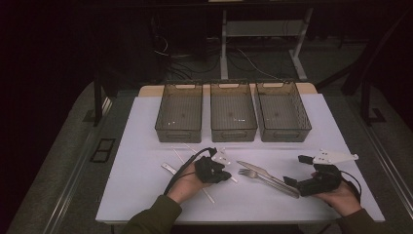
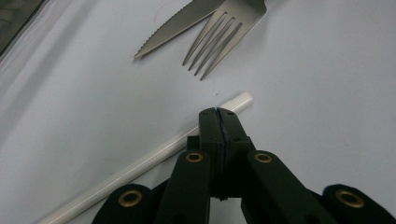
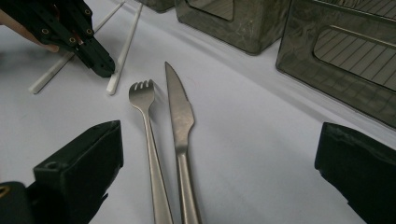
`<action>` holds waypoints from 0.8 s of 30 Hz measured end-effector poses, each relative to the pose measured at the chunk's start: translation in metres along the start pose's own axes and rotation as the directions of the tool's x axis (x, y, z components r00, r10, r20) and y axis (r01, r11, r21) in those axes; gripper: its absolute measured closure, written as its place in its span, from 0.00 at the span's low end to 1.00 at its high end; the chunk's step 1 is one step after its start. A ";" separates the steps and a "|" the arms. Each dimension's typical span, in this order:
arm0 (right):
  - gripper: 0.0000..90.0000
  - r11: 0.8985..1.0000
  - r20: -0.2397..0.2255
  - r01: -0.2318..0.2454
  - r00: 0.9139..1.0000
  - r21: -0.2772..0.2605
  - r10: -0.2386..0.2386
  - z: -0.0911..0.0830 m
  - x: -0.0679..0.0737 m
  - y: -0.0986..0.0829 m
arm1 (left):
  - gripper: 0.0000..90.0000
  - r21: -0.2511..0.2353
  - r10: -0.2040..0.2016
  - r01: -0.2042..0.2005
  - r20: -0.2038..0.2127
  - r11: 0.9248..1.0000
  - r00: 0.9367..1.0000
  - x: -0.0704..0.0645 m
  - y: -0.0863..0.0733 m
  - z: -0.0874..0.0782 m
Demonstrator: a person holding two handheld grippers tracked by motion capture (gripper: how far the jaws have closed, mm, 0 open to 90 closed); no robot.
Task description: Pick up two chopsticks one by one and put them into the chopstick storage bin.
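Left gripper (image 2: 218,112), jaws closed together, rests over a white stick (image 2: 140,163); knife (image 2: 175,23) and fork (image 2: 222,32) lie beyond

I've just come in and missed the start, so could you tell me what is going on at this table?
A person works with a gripper in each hand. The left gripper, jaws together, sits over a white stick lying on the table. The right gripper is wide open by a fork and knife. Three bins stand behind.

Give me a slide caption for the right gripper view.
Open right gripper faces a fork and knife lying side by side on the white table.
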State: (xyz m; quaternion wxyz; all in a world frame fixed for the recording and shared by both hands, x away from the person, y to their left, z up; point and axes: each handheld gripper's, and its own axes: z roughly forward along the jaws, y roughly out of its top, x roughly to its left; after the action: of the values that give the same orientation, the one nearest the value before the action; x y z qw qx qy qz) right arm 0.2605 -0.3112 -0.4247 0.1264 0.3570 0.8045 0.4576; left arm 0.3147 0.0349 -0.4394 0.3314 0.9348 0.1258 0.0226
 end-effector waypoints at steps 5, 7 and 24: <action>0.01 1.000 0.001 -0.002 1.000 -0.001 0.002 0.000 0.000 0.000 | 0.98 -0.012 -0.009 0.009 0.006 1.000 1.000 0.000 0.000 -0.001; 0.01 1.000 0.001 -0.003 1.000 0.000 0.003 0.000 0.000 0.000 | 0.98 -0.023 -0.011 0.011 0.014 1.000 1.000 0.001 -0.001 -0.006; 0.01 1.000 0.001 -0.003 1.000 -0.001 0.003 -0.001 0.000 0.000 | 0.98 -0.119 -0.073 0.062 -0.089 0.991 0.993 0.030 -0.011 -0.053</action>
State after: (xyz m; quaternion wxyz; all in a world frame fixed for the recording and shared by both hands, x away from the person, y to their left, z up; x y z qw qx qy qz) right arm 0.2596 -0.3120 -0.4245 0.1265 0.3583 0.8037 0.4580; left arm 0.3345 0.0834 -0.4062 0.3797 0.9070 0.1711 0.0624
